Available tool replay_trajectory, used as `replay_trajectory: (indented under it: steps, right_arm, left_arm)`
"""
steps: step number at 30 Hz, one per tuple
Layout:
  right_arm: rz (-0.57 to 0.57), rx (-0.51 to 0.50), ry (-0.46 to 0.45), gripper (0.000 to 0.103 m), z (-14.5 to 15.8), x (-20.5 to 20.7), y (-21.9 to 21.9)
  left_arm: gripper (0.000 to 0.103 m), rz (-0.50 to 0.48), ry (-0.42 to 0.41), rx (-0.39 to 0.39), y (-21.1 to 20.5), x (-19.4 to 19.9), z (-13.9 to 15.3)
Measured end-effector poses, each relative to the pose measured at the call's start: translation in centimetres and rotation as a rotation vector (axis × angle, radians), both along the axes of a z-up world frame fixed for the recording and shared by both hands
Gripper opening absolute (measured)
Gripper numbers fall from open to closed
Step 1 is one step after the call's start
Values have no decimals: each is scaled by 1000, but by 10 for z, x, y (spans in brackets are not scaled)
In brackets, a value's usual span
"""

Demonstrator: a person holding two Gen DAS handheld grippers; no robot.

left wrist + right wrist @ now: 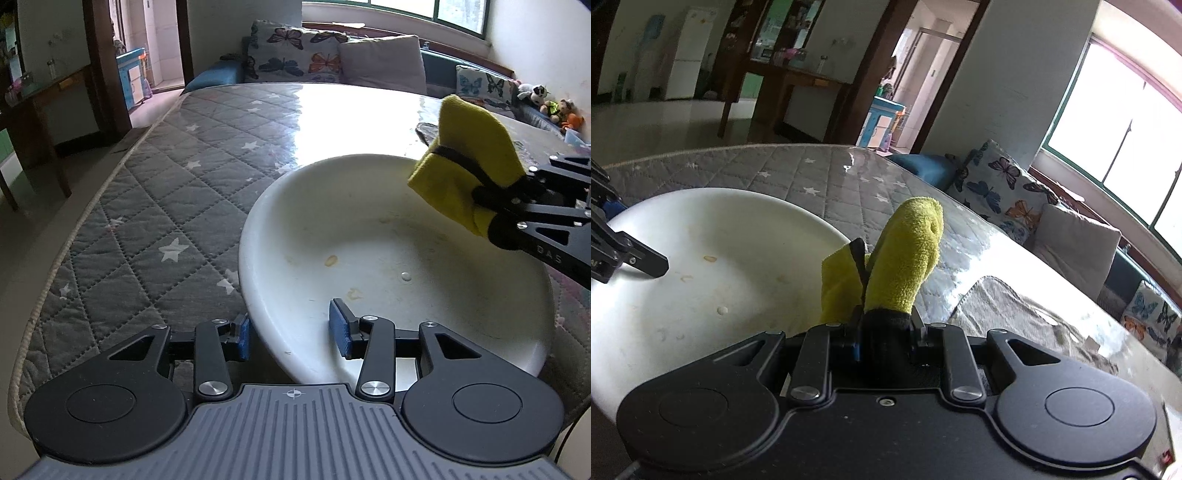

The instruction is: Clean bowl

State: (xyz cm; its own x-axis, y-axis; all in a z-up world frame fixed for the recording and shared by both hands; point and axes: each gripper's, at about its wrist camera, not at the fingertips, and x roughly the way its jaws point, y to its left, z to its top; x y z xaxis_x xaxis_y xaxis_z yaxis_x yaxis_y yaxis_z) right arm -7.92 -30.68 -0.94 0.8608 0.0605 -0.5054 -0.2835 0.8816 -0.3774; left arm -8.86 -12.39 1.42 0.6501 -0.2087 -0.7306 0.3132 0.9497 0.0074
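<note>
The left claw [289, 334] stands open, its two blue pads straddling the near rim of the white bowl [369, 236]: one pad sits outside the wall, the other inside, and neither visibly presses the rim. The right claw [886, 332] is closed on a folded yellow cloth [905, 258], which a black band ties near the fingertips. The cloth's long axis runs forward along the claw's fingers, so its rounded free end points away from the claw and up, toward the far side of the mattress. In the left wrist view the same cloth [469, 162] hangs above the bowl's far right rim, apart from the inner surface.

The bowl is wide and shallow, slightly oval in these views, with its mouth up. Its inside carries a few small brownish stains [330, 260] and a drop of liquid [405, 276]. It rests on a grey quilted mattress [147, 192] with white stars, under a glossy clear cover. Beyond the mattress lie butterfly-print cushions [291, 51] below a window [1126, 122].
</note>
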Motion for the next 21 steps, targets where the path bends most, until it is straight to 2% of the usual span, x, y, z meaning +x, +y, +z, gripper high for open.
replay_trajectory:
  steps: [15, 21]
  right_arm:
    - [96, -156, 7, 23, -1, 25, 30]
    - [121, -174, 7, 23, 1, 34, 38]
  left_arm:
    - [44, -14, -7, -2, 1, -3, -1]
    - [45, -18, -6, -4, 2, -1, -2]
